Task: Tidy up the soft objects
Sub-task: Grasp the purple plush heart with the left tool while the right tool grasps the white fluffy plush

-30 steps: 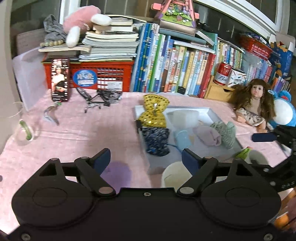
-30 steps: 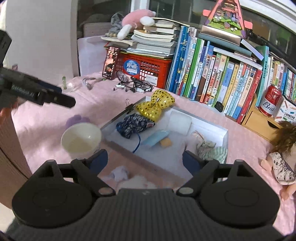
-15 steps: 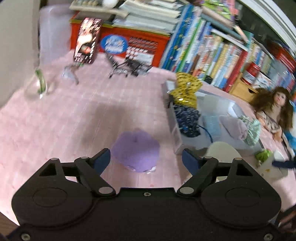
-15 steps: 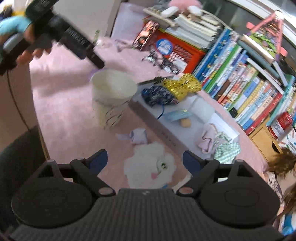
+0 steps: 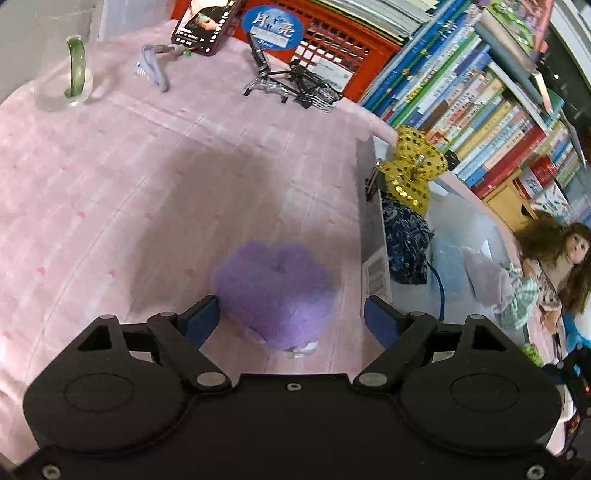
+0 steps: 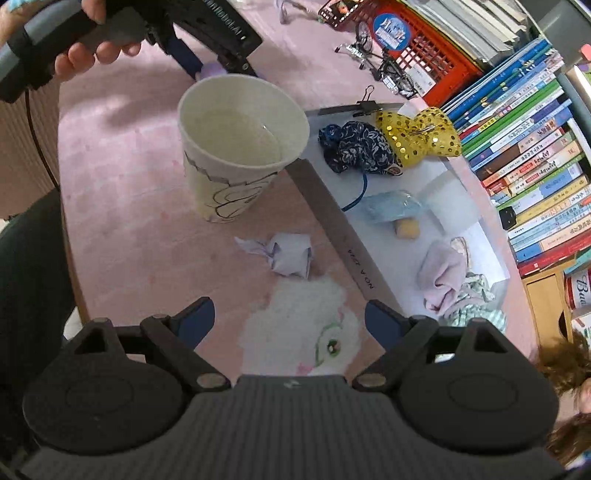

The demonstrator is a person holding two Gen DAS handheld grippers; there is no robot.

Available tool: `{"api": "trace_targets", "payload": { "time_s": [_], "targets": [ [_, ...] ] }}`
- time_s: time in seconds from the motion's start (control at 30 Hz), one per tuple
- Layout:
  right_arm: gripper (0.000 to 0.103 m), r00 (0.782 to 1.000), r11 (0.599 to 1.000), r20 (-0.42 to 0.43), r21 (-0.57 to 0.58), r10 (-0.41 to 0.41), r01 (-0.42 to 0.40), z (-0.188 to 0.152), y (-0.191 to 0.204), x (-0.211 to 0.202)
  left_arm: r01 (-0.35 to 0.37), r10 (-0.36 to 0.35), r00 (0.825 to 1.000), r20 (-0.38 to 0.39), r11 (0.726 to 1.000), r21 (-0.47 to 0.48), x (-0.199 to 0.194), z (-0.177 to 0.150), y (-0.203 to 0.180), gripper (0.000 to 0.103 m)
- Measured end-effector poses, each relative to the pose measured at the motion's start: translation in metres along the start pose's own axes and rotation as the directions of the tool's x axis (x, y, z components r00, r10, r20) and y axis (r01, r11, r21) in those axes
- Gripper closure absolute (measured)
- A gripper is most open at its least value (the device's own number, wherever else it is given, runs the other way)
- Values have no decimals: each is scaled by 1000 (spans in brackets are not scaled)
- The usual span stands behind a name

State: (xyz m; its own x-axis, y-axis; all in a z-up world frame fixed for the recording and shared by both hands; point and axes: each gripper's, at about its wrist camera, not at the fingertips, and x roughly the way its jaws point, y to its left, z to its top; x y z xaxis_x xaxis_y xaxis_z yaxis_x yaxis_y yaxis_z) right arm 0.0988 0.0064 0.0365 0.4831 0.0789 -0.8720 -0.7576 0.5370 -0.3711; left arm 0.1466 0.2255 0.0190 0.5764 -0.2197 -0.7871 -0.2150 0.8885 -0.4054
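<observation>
A fluffy purple plush (image 5: 273, 291) lies on the pink cloth, between the fingers of my left gripper (image 5: 291, 319), which is open; the left pad is almost at its fur. In the right wrist view, a white plush (image 6: 303, 325) with a green and pink face lies between the fingers of my open right gripper (image 6: 290, 319), untouched. A crumpled lilac cloth (image 6: 288, 254) lies just beyond it. The grey tray (image 6: 332, 218) holds a yellow sequin bow (image 6: 417, 138), a dark floral scrunchie (image 6: 354, 147), a pink cloth (image 6: 443, 273) and a green checked cloth (image 6: 476, 306).
A paper cup (image 6: 236, 147) stands left of the tray's near corner. At the back are a red basket (image 5: 332, 40), a row of books (image 5: 480, 122), a toy bicycle (image 5: 291, 85), a phone (image 5: 207, 26) and a glass (image 5: 66, 70). A doll (image 5: 565, 266) lies right of the tray.
Both grippers have sunk and tipped down toward the table. The purple plush now lies between the left fingers, and the white plush has come between the right fingers.
</observation>
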Motion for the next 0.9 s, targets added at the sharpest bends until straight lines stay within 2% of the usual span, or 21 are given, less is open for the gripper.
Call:
{"api": "trace_targets", "payload": {
  "time_s": [0.37,0.43,0.5,0.67,0.73,0.9],
  "targets": [
    [9,997,1000,-73,-23,-15,13,0,-2,25,-17,16,1000,11,999,28,7,2,-4,21],
    [9,997,1000,-80,-18,-12,10,0,-4,29,-25,24,1000,16,999,39,8,2,-5,24],
    [10,997,1000,-82,3,-1,1,1,-7,30,-42,40,999,26,998,57,8,1,-7,32],
    [16,996,997,-78,66,42,-37,1,-13,31,-67,62,997,49,993,97,6,-3,-10,40],
    [32,997,996,-70,87,36,-30,0,-15,30,-67,61,997,55,993,99,5,-5,-10,42],
    [37,998,986,-53,164,35,-26,-1,-21,28,-49,44,998,52,994,98,-1,-6,-9,45]
  ]
}}
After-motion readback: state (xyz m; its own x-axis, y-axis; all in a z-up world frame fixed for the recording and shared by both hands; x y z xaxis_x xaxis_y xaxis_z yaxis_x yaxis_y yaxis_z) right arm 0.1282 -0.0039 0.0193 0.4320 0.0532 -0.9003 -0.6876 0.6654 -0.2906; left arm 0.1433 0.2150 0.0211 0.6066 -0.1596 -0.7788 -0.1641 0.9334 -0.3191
